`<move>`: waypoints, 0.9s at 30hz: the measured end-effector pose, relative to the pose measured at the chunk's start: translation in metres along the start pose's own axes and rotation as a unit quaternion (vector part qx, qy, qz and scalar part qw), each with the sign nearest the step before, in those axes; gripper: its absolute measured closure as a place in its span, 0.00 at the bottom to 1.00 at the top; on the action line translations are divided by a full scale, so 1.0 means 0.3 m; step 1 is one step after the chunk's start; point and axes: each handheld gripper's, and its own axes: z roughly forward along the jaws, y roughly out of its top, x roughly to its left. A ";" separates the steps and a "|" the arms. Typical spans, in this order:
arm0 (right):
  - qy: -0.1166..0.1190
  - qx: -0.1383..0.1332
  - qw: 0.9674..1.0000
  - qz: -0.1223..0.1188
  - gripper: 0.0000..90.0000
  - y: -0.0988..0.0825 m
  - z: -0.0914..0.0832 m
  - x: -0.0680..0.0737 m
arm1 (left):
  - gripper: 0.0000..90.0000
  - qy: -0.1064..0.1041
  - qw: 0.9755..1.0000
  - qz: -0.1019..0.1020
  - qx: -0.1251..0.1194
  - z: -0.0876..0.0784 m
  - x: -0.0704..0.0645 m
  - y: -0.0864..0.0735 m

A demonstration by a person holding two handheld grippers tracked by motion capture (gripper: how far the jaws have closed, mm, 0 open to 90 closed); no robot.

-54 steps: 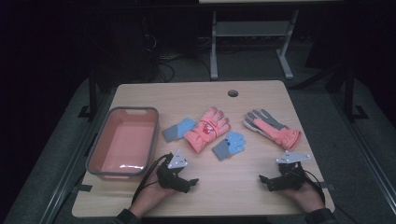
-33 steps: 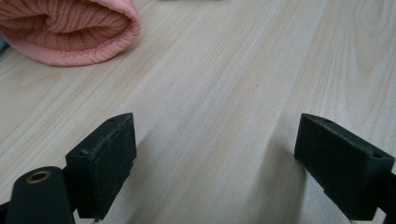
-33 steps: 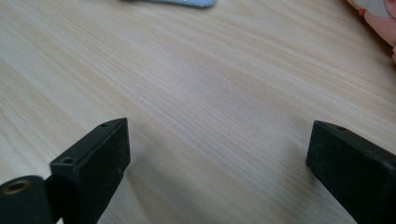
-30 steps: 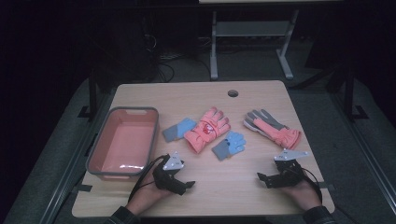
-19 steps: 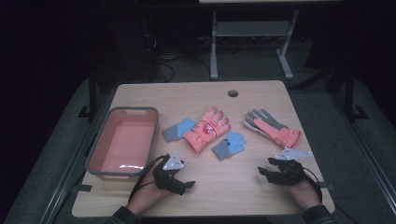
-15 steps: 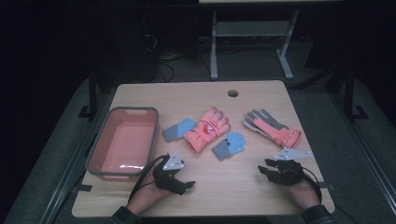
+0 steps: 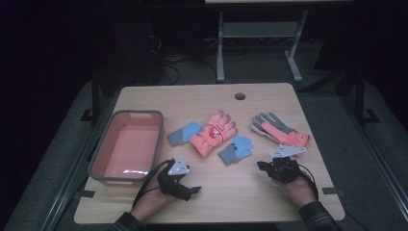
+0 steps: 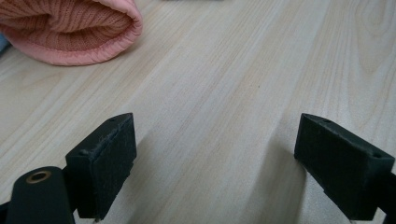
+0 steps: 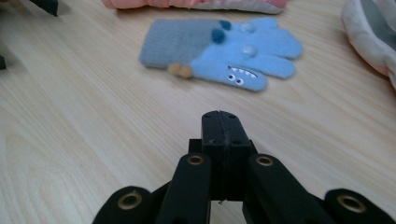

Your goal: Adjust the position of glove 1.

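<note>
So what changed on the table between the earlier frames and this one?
The right gripper has just closed its fingers on nothing and drifted slightly toward the small blue glove. The left gripper stayed put, fingers open over bare table. The pink glove, the grey-and-pink glove and the pink bin lie as before.

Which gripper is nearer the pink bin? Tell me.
Left. The left gripper sits just off the pink bin's near right corner; the right gripper is across the table, beyond the blue glove.
</note>
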 end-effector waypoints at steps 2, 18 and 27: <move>0.005 -0.002 1.000 -0.004 1.00 0.014 0.016 0.008 | 0.14 0.000 1.000 0.000 0.000 0.000 0.000 0.000; 0.033 0.009 0.999 -0.027 1.00 0.103 0.138 0.059 | 0.14 -0.003 1.000 0.000 0.001 0.001 0.000 0.000; 0.049 0.005 0.998 -0.025 1.00 0.173 0.211 0.071 | 0.14 -0.004 1.000 0.001 0.000 0.003 0.000 0.001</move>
